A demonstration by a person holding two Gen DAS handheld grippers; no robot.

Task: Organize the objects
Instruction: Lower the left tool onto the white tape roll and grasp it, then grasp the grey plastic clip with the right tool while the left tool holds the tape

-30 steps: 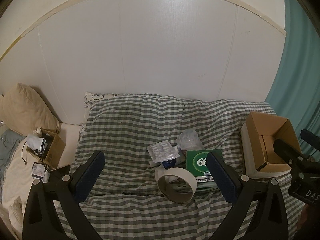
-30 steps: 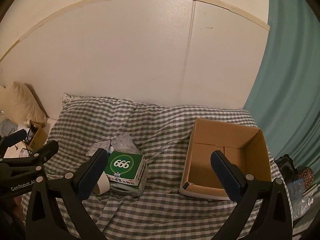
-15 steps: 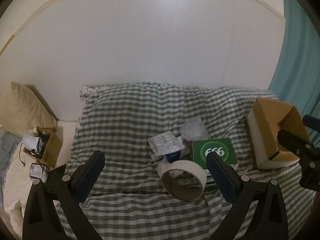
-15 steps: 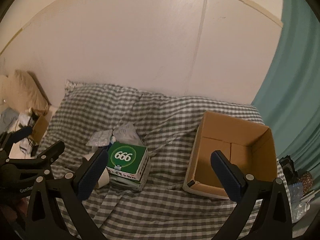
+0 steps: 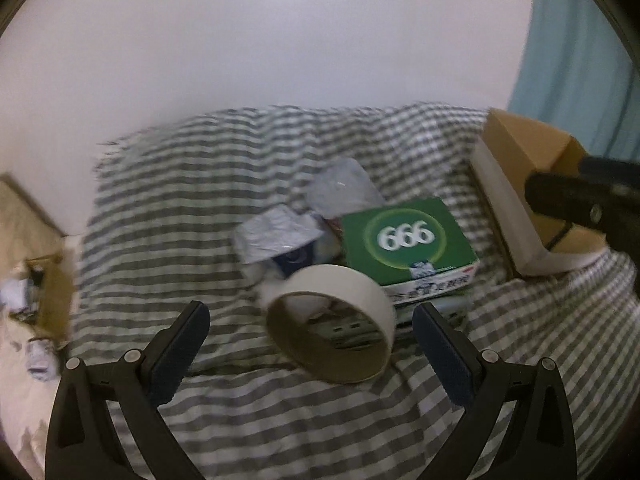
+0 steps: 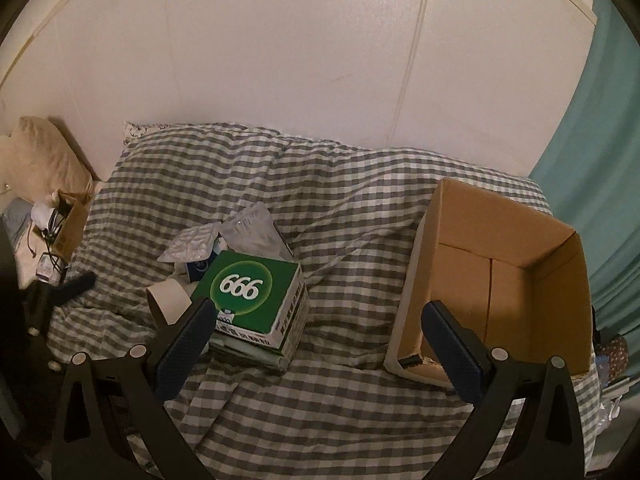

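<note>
Task barely begun, by the look of it. Nothing boxed: tape roll (image 5: 334, 322), foil blister pack (image 5: 276, 236), clear plastic bag (image 5: 344, 190) and green "666" carton (image 5: 408, 242) heaped mid-bed on checked duvet (image 5: 192, 208); cardboard box (image 6: 508, 276) well apart at right, seemingly bare inside.

Left gripper (image 5: 310, 354): spread wide, empty, tape roll between its jaws but untouched.

Right gripper (image 6: 318, 346): spread wide, empty, between carton and box.

Box interior shown by right wrist only; tape roll's hollow core by left.

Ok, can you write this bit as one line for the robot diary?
left gripper: open, facing tape roll | right gripper: open, empty | cardboard box: empty
</note>
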